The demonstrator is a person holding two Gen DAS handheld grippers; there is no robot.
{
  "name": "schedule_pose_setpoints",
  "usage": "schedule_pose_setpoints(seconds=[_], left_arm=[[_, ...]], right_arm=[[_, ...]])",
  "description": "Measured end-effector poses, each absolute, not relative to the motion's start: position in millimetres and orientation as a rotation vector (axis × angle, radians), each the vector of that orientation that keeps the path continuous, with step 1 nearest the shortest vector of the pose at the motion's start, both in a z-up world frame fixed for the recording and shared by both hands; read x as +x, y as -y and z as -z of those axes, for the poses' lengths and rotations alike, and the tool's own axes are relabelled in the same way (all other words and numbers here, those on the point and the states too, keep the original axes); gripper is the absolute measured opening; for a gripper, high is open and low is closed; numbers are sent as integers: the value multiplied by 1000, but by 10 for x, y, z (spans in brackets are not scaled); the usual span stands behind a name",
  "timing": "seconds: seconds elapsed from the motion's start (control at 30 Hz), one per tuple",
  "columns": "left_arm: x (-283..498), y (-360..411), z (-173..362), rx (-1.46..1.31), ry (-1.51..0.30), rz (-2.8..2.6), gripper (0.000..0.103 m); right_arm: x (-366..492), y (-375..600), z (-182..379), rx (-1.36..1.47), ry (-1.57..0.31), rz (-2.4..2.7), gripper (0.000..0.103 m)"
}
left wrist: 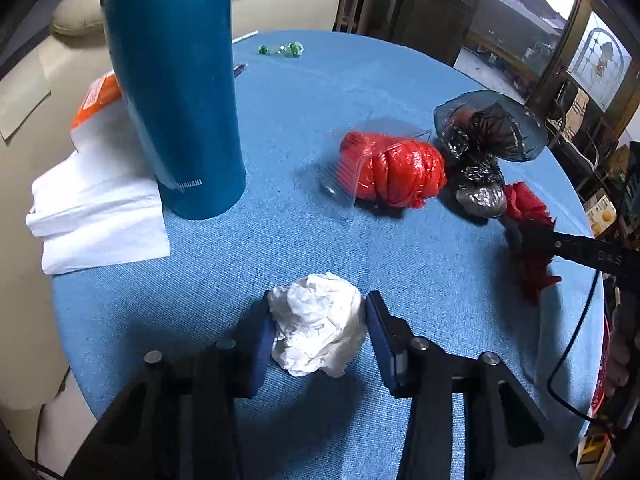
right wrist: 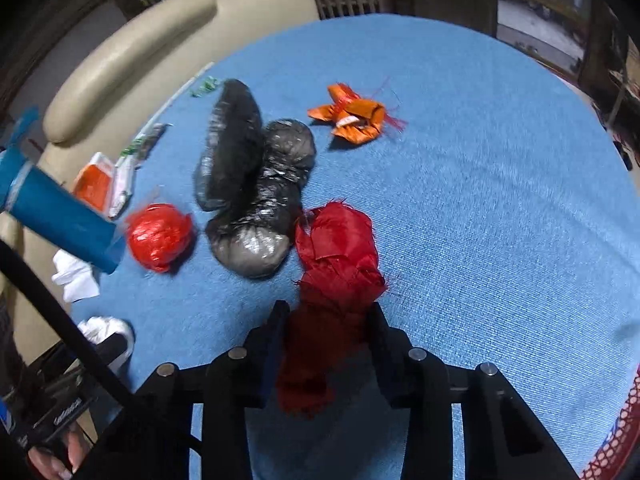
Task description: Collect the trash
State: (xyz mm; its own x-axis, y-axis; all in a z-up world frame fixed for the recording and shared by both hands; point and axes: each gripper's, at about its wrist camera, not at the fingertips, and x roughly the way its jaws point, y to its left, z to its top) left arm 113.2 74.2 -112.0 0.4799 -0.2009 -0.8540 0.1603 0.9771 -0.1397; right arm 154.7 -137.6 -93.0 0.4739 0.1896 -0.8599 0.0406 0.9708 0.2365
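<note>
Round table (left wrist: 400, 248) in blue cloth, cream sofa (left wrist: 288, 0) at 11 o'clock, left gripper (left wrist: 318, 328) pinching white tissue (left wrist: 316, 324), right gripper (right wrist: 328, 332) clamping red scrap (right wrist: 336, 264)

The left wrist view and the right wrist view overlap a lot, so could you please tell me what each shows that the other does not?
Only the left wrist view: the window and the clear plastic tub against the red bag.
Only the right wrist view: the orange wrapper.
Both: the blue bottle, red bag, black bags, white tissue wad and red mesh on the blue tablecloth.
</note>
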Motion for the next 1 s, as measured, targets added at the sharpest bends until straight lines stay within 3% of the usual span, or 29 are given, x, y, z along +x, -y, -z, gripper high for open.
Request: schedule_pose_setpoints(seconds=[1.0], left_arm=[[29,343,51,148,-808,342,42]], right_arm=[[-450,2258,-26,348,-751,-90,41]])
